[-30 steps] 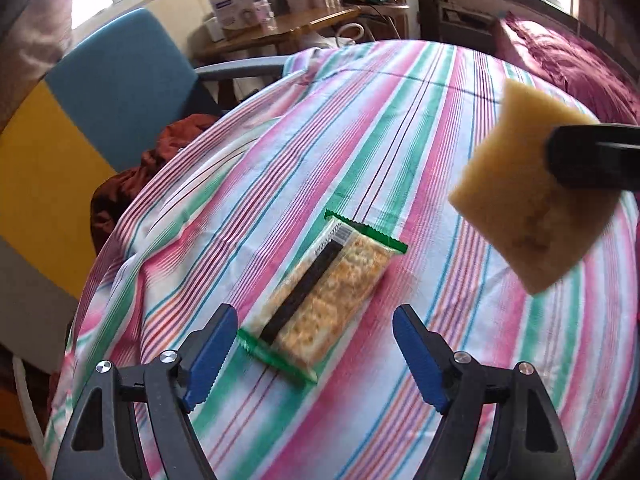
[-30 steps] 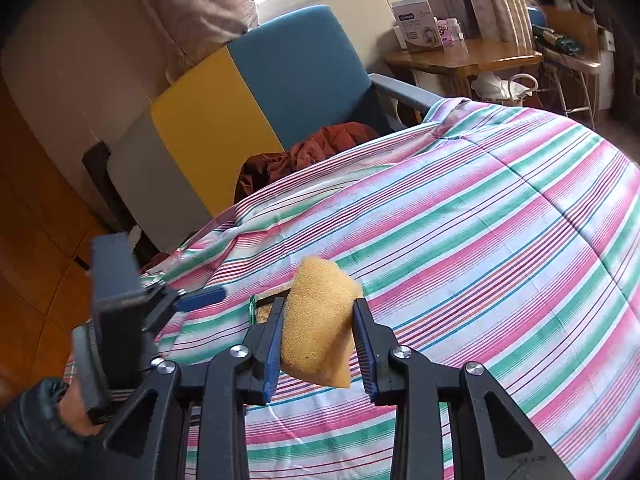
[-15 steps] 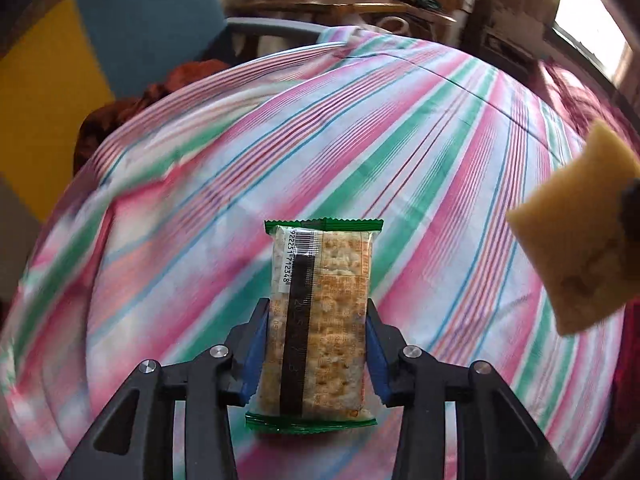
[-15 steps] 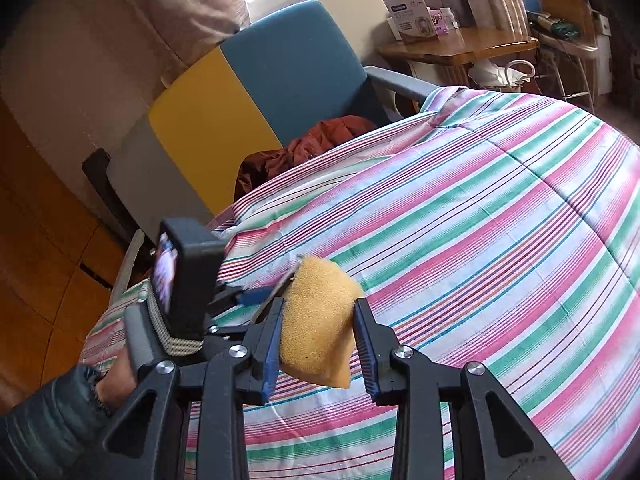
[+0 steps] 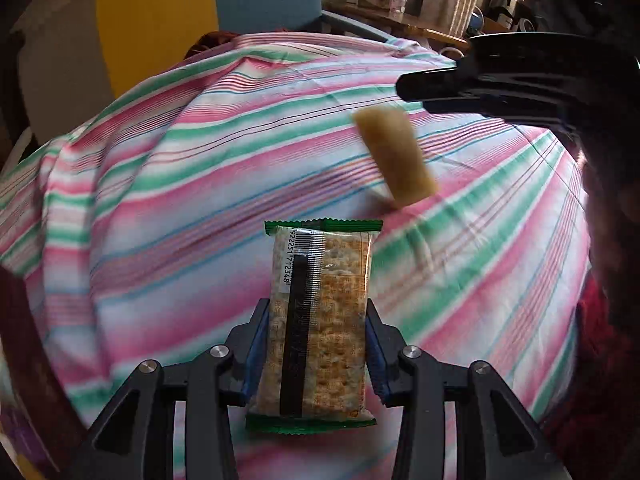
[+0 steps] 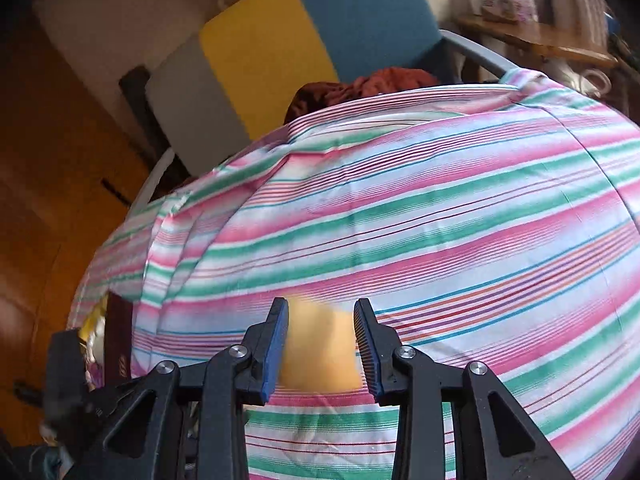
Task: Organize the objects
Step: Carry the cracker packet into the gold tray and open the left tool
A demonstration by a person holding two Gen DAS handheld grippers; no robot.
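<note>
A clear cracker packet (image 5: pixel 320 312) with green ends and a black stripe stands lengthwise between the blue pads of my left gripper (image 5: pixel 316 312), which is shut on its long sides. It hangs over the pink, green and white striped cloth (image 5: pixel 180 200). My right gripper (image 6: pixel 321 306) is shut on a yellow sponge (image 6: pixel 320 348), blurred by motion. In the left wrist view the sponge (image 5: pixel 394 156) hangs tilted just beyond the packet, low over the cloth, under the black right gripper (image 5: pixel 500 80). The left gripper's body (image 6: pixel 68 368) shows at the lower left of the right wrist view.
The striped cloth (image 6: pixel 440 220) covers a rounded surface. Behind it stands a chair (image 6: pixel 260 60) with grey, yellow and blue panels and a rust-red cloth (image 6: pixel 360 84) on its seat. A wooden table (image 5: pixel 400 28) with boxes is at the far right. A dark red booklet (image 6: pixel 118 336) lies at the cloth's left edge.
My left gripper has shut on the cracker packet, lifted it and swung round with a roll. The right gripper has carried the sponge lower and closer to the packet.
</note>
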